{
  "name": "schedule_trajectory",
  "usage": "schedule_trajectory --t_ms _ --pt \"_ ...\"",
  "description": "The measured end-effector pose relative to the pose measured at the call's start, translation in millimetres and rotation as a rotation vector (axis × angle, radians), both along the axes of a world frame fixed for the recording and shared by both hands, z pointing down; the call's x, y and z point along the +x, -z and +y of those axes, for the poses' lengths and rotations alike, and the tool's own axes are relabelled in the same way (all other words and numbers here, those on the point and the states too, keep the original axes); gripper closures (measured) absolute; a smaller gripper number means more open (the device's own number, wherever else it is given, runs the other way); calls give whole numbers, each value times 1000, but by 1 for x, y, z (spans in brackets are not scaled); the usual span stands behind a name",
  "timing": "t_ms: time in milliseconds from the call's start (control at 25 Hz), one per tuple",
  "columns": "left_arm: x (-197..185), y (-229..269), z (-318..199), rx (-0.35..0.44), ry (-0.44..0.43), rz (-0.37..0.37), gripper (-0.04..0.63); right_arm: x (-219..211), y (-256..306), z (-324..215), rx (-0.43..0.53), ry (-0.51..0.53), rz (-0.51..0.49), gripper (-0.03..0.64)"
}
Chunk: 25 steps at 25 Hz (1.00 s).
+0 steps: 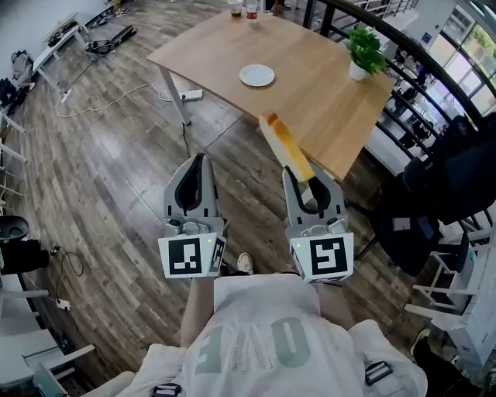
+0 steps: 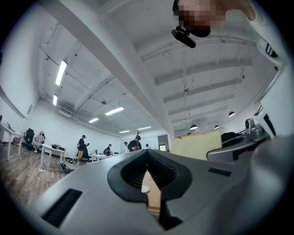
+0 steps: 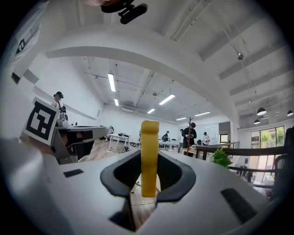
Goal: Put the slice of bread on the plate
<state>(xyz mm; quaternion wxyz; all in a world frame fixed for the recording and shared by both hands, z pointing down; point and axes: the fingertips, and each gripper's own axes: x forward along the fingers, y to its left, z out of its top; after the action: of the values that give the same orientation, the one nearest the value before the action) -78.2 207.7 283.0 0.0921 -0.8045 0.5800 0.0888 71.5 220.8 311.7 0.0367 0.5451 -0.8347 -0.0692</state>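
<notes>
Bread in the air, folks: the slice of bread [image 1: 284, 144] is clamped in the right gripper [image 1: 310, 184], both pads pressed against its flat faces, and it juts straight out ahead. From the right gripper view it stands upright, dead centre between the jaws, its yellow crust edge facing the camera. In the head view its far end meets the near edge of the wooden table [image 1: 310, 97], while the rest hangs above the plank floor [image 1: 116, 178]. The white plate [image 1: 256, 75] sits on the table's left half, back from the near edge and well apart from the slice. A potted plant [image 1: 363, 51] stands at the right corner, and two small containers [image 1: 242, 8] sit at the far corner. The left gripper [image 1: 202, 161] rides just beside its partner, jaw tips pressed together on nothing, short of the table's edge.
</notes>
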Motion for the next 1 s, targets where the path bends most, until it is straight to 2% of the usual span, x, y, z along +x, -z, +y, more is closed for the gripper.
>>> schedule_trajectory --t_ms 120,320,440,680,880,1000 --pt "-13 -2 -5 -6 -9 4 586 -8 -4 -7 -7 -18 -3 526" --pt "-38 -10 -15 -22 -38 22 586 -14 -19 -13 -61 -66 -82 526" --pt "-56 -15 -24 -25 -18 21 586 -14 -28 -15 -78 -109 -78 526" --pt "-80 -22 -52 -52 5 66 586 0 -37 -23 -122 -173 -62 526" --pt "-68 -31 -80 -67 -17 50 587 2 -27 -44 -34 -135 32 526" --pt "-61 -39 -101 -63 -23 20 586 2 -30 -71 -15 -125 25 526"
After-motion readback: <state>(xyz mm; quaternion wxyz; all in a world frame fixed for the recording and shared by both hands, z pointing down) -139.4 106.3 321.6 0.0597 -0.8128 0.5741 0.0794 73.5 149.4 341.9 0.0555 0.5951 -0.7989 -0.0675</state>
